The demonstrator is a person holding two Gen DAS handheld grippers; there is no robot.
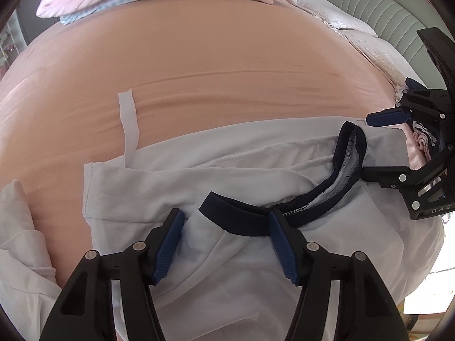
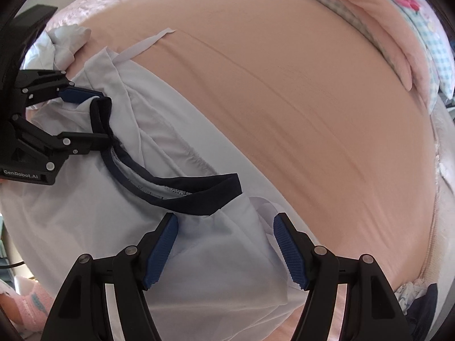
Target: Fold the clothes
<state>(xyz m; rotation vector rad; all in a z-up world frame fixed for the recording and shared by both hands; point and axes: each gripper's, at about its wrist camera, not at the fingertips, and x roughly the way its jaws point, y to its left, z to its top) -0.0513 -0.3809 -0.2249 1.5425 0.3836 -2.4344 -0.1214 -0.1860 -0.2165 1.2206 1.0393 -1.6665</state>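
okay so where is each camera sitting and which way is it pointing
Left wrist: on the left gripper, looking steeply down at the white shirt on the pink bed; its own fingers show, right gripper at the right edge.
Right wrist: on the right gripper, looking down at the same shirt; left gripper at left.
Shared: shirt, navy collar, bed.

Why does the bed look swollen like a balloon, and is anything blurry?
Left wrist view: the fisheye lens bulges the peach sheet, with dark corners; the shirt's navy collar is sharp. Right wrist view: same bulge; the sheet looks slightly smeared, and daylight is soft, without glare.
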